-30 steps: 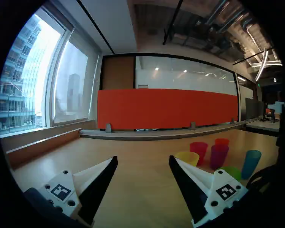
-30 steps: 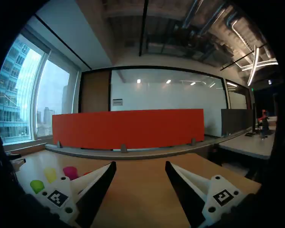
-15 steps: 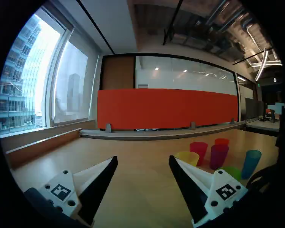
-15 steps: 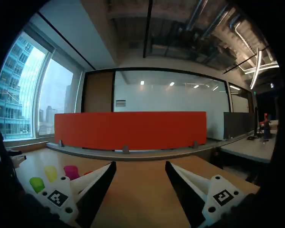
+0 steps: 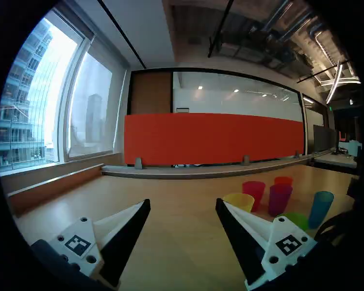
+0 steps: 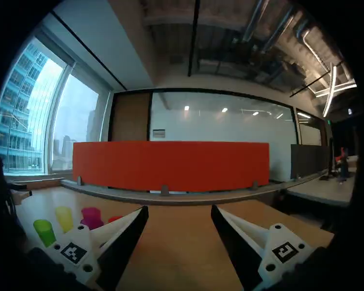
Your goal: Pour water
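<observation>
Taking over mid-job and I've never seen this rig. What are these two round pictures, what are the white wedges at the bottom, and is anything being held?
No robot arm here: a person carries a two-finger gripper in each hand, and a fisheye camera rides on each, looking forward along its fingers. The white wedges are those fingers. The left gripper view shows the left gripper, open, nothing between its fingers; the right gripper view shows the right gripper, also open and empty. Both point across a light wooden table toward an orange divider panel. On the table stands a cluster of plastic cups: a yellow cup, a red cup, an orange cup, a purple cup, a teal cup and a green cup. Some also appear lower left in the right gripper view.
</observation>
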`<state>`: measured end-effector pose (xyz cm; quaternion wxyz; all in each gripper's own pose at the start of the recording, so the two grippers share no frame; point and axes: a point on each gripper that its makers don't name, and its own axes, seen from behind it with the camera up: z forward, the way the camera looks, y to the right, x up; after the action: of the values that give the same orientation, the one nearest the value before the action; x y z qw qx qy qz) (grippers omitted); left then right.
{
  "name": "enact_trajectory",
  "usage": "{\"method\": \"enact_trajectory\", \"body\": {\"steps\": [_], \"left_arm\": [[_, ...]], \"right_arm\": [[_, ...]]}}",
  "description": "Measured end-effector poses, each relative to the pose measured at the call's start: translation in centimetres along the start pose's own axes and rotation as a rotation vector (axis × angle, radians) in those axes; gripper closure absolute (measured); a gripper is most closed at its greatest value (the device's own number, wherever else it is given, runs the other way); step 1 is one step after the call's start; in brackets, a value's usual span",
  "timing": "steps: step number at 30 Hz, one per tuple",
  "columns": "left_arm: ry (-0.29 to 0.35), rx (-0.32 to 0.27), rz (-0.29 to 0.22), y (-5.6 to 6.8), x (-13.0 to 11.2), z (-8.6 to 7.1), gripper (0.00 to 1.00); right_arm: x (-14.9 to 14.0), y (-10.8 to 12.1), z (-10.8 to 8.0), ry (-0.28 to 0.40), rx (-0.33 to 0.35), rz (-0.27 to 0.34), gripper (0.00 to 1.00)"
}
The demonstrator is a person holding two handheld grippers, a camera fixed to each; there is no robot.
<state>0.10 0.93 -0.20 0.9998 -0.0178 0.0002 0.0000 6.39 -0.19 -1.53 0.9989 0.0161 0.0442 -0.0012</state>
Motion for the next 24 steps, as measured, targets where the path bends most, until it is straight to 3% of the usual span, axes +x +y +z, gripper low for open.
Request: {"method": "enact_trajectory", "body": {"steps": [15, 24], "left_arm": [[0.000, 0.000, 0.000, 0.0, 0.0, 0.0, 0.00], [0.000, 0.000, 0.000, 0.1, 0.0, 0.0, 0.00]], "right_arm": [[-4.1, -0.5, 0.6, -0.031, -0.013, -0.028, 0.00], [-5.1, -0.6, 0.6, -0.046, -0.018, -0.023, 0.00]]}}
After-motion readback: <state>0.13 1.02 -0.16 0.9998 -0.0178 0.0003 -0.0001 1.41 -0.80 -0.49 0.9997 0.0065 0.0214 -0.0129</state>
